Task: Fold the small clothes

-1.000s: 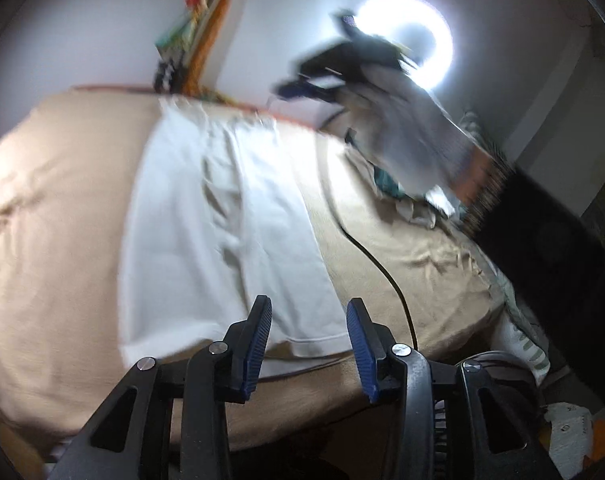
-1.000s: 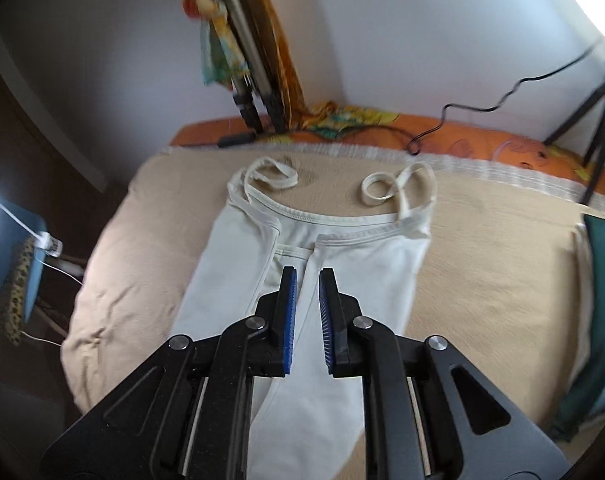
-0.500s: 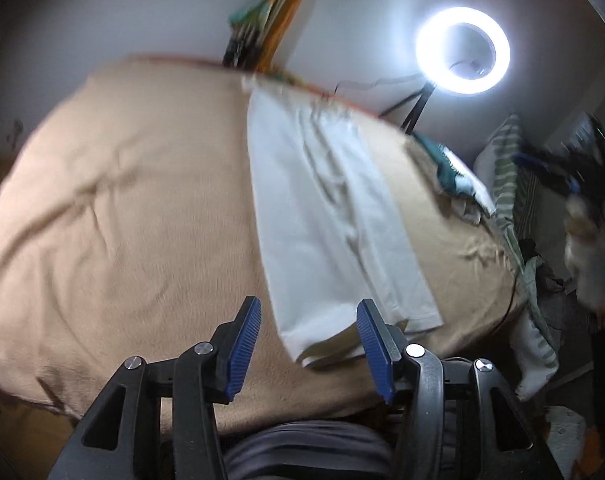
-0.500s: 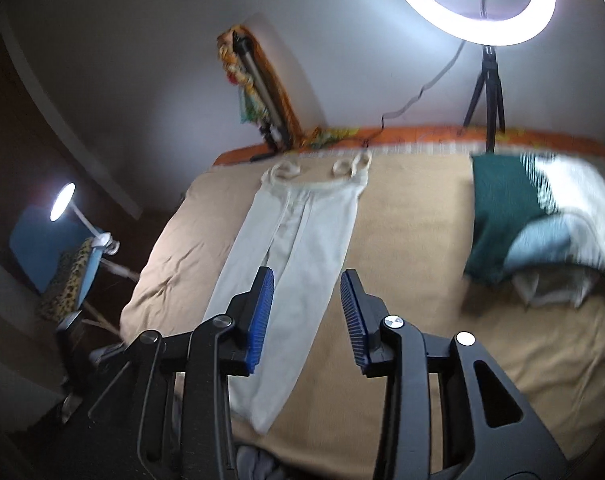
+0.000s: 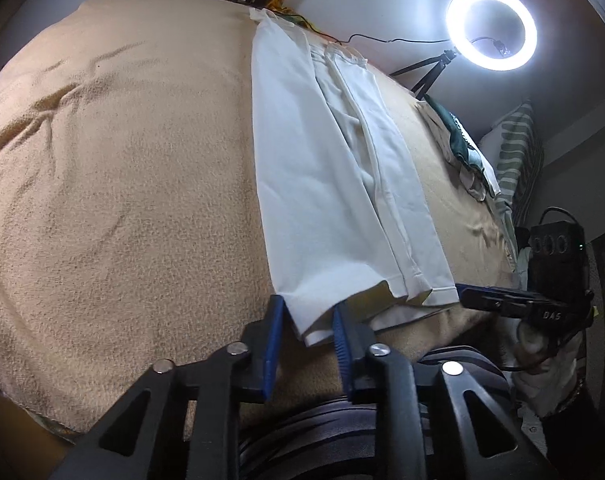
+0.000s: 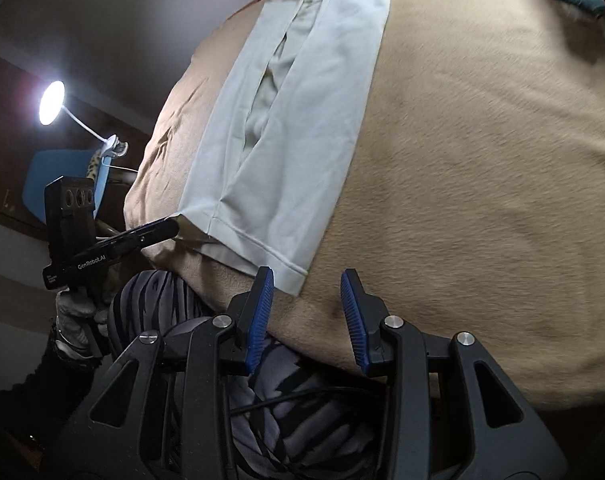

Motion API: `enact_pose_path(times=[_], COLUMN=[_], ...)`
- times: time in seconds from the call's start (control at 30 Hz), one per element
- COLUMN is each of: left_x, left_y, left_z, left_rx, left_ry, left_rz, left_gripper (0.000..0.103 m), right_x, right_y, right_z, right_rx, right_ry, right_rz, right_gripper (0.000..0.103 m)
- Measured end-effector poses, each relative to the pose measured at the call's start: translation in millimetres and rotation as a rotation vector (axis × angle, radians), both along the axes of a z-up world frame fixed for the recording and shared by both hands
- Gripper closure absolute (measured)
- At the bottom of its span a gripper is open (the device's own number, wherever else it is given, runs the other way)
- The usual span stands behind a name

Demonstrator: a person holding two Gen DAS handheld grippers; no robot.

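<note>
A white pair of small trousers [image 5: 334, 168] lies flat and lengthwise on a tan blanket [image 5: 122, 200], waistband far, leg hems near. My left gripper [image 5: 306, 320] is open, its blue pads on either side of the near left hem corner. My right gripper [image 6: 306, 296] is open, with the near right hem corner [image 6: 292, 276] just by its left pad. The trousers also show in the right wrist view [image 6: 294, 128]. Each gripper appears in the other's view: the right one [image 5: 502, 300] at the right hem, the left one [image 6: 142, 236] at the left hem.
A lit ring light on a tripod [image 5: 490, 28] stands at the far right. A green and white heap of clothes [image 5: 466, 152] lies on the blanket's right side. A desk lamp [image 6: 52, 102] and blue chair [image 6: 62, 172] stand left of the bed. My striped knees [image 6: 286, 400] are below.
Both grippers have dropped low and come in to the near hem of the trousers. The left gripper's jaws have narrowed around the hem corner. The right gripper stays open.
</note>
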State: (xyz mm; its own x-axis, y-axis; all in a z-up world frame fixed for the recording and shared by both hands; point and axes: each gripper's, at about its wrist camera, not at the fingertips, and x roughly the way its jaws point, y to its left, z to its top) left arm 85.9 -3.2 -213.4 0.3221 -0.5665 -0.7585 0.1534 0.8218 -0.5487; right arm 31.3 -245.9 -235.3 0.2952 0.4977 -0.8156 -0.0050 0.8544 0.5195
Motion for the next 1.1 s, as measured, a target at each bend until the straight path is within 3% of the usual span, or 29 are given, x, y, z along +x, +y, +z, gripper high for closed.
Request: enact_pose_path(times=[0.1, 0.13, 0.17, 0.2, 0.3, 0.43, 0.5, 0.6, 0.63, 0.67, 0.7, 0.77, 0.97, 1.1], left_x=[-2, -4, -6, -7, -7, 3, 4, 7, 7, 7, 6, 6, -7, -3], left_y=[4, 8, 13, 19, 37, 38, 29, 11, 5, 1, 0, 5, 12, 3], left_z=[1, 4, 5, 6, 5, -8, -7, -9, -9, -9, -8, -3, 23, -3], left_rx=[-0.057, -0.081, -0.107, -0.125, -0.140, -0.159, -0.134, -0.105, -0.087, -0.068, -0.062, -0.068, -0.089, -0.048], left_ry=[-0.008, -0.011, -0.007, 0.001, 0.007, 0.057, 0.049, 0.058, 0.054, 0.043, 0.032, 0.019, -0.044, 0.014], left_rz=[-0.003, 0.003, 0.015, 0.035, 0.103, 0.128, 0.084, 0.012, -0.011, -0.024, -0.031, -0.029, -0.042, -0.058], left_gripper=[0.087, 0.077, 0.058, 0.052, 0.047, 0.063, 0.069, 0.088, 0.095, 0.100, 0.101, 0.102, 0.102, 0.102], right_x=[5, 6, 7, 7, 5, 5, 4, 4, 5, 5, 6, 6, -7, -5], right_y=[5, 4, 4, 4, 0, -2, 2, 9, 11, 14, 15, 16, 12, 12], right_z=[-6, -6, -6, -5, -8, -9, -7, -6, -6, -6, -6, -6, 21, -6], right_rx=[0.015, 0.023, 0.030, 0.033, 0.044, 0.041, 0.021, 0.001, -0.010, -0.023, -0.038, -0.055, -0.026, -0.046], right_ry=[0.008, 0.009, 0.011, 0.010, 0.014, 0.014, 0.011, 0.013, 0.011, 0.011, 0.015, 0.017, -0.052, 0.006], right_rz=[0.002, -0.001, -0.005, -0.006, -0.016, -0.022, -0.010, 0.007, 0.013, 0.018, 0.022, 0.024, 0.040, 0.032], right_gripper=[0.066, 0.066, 0.066, 0.066, 0.067, 0.068, 0.068, 0.068, 0.070, 0.079, 0.093, 0.096, 0.097, 0.097])
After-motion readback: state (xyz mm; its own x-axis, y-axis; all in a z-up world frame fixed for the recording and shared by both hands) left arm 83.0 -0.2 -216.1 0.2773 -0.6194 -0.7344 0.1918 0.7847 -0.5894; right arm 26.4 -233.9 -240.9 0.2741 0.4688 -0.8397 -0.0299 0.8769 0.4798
